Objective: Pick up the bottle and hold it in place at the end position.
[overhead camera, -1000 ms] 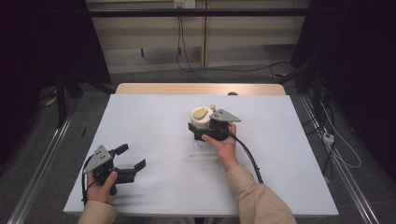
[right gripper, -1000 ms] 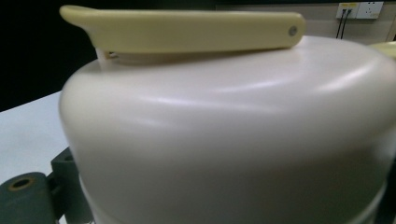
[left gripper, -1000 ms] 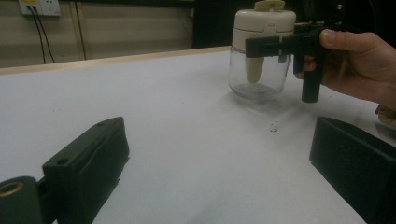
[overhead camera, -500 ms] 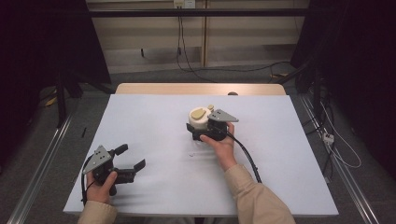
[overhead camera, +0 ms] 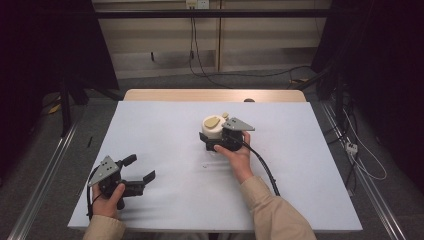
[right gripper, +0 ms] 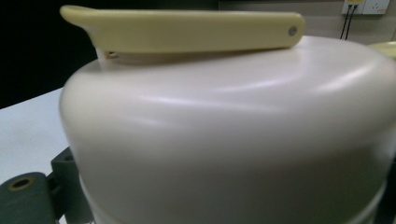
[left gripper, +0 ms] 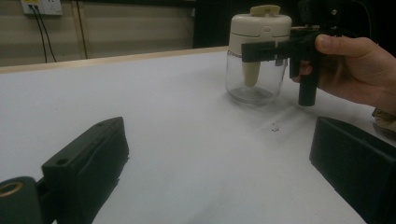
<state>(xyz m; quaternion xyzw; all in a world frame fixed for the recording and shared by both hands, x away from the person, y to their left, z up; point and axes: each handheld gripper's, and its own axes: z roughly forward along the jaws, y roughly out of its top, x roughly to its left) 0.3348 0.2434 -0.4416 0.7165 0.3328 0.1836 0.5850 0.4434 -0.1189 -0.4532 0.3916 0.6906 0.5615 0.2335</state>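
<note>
At about seven o'clock on the white table [overhead camera: 165, 210], nearest the person, the left gripper [overhead camera: 139, 170] rests low in the hand with its jaws spread wide and nothing between them. Farther out, just past centre toward one o'clock, the right gripper [overhead camera: 212, 141] has its jaws closed around the jar [left gripper: 255, 70] at the seam where the cream lid [right gripper: 224, 126] meets the clear glass body. The jar stands upright on the table — a yellowish flip lever [right gripper: 187, 28] lying flat on top. Glass below likely makes it fairly heavy, rigid, smooth and breakable; the lid's matte plastic wall looks the safer hold — firm, level, no squeezing of the glass
</note>
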